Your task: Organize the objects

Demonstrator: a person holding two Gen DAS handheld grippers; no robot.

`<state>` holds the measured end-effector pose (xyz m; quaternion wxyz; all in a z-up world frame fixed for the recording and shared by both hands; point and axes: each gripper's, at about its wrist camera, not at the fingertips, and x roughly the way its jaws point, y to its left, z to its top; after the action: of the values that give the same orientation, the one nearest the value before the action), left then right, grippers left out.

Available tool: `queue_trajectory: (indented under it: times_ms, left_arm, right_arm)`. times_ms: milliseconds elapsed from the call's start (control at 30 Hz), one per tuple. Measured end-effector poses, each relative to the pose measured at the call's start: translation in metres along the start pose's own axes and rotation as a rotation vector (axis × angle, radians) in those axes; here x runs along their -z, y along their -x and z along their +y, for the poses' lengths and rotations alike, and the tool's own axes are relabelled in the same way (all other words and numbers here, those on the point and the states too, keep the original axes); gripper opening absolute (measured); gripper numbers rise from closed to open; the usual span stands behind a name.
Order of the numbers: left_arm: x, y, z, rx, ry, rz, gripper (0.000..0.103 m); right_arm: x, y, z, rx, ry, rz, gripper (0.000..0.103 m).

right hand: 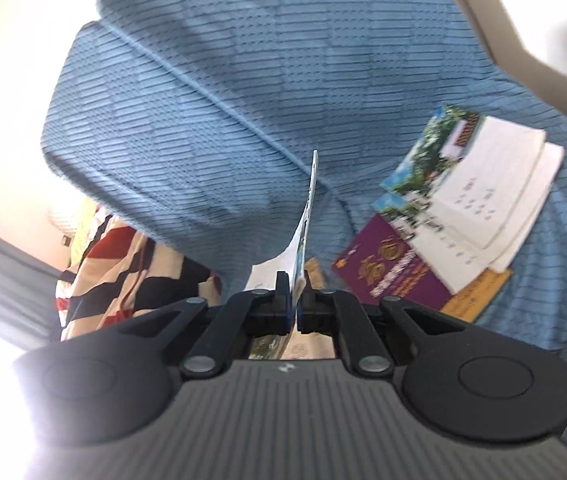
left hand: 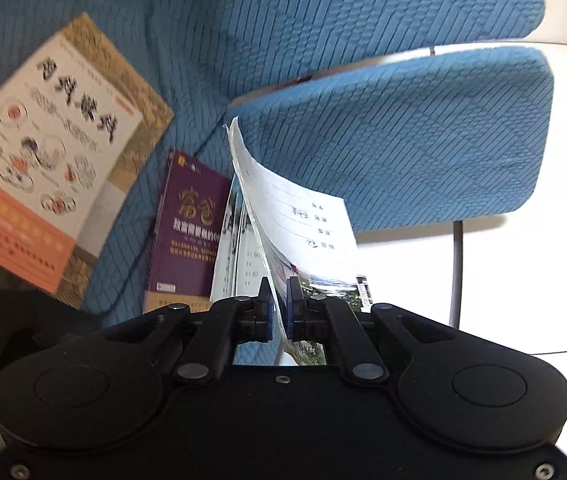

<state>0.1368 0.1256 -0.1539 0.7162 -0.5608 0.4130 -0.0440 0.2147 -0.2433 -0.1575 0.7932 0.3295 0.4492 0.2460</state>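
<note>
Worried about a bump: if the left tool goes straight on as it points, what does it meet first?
Probably the blue quilted cushion, past the thin photo-cover booklet the left tool grips; depth is unclear.

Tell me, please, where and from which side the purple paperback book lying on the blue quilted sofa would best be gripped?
Probably the purple paperback book is best pinched at its left long edge, coming in low from the bare blue quilted sofa on that side. It lies flat, and thin booklets overlap its right edge. The left gripper is already shut on a booklet.
</note>
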Motion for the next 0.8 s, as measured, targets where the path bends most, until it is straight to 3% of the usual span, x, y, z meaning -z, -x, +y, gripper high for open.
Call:
queue_trajectory:
  times_ms: [433,800]
  left_arm:
    - [-0.019,0.074,0.029,-0.071,-0.151,-0.167,0.007]
    - [-0.034,0.067,0.091,-0.171,-0.142,-0.273,0.008]
  right_arm:
    - [0.042,-0.048,0.06,-0.064,0.164,0.063,0.006]
    - [0.095,-0.107,0.055,-0.049,0.28,0.099,0.006]
